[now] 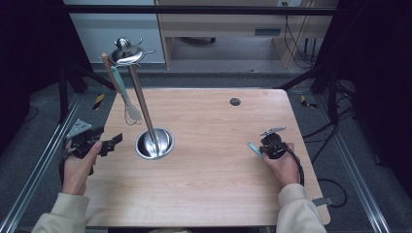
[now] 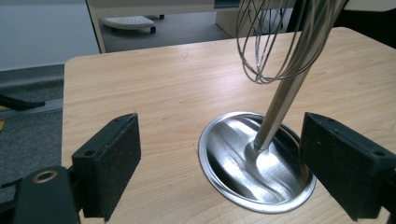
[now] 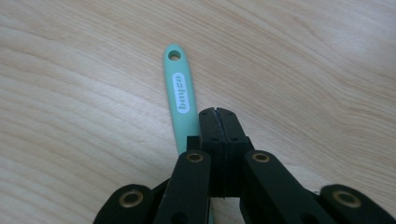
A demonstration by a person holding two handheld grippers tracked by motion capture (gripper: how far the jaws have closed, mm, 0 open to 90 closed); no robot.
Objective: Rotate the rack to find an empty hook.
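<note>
Mint-green handle point(image 3: 182, 100) is lying flat on the wooden table point(image 1: 214, 141), well off to the right of the steel stand base point(image 1: 154, 144), and the right gripper point(image 3: 218, 114) is pinching it, jaws pressed together. Left gripper point(image 2: 219, 163) is hovering just left of that base, jaws spread wide, while a whisk point(image 1: 130, 112) is hanging off the stand.
</note>
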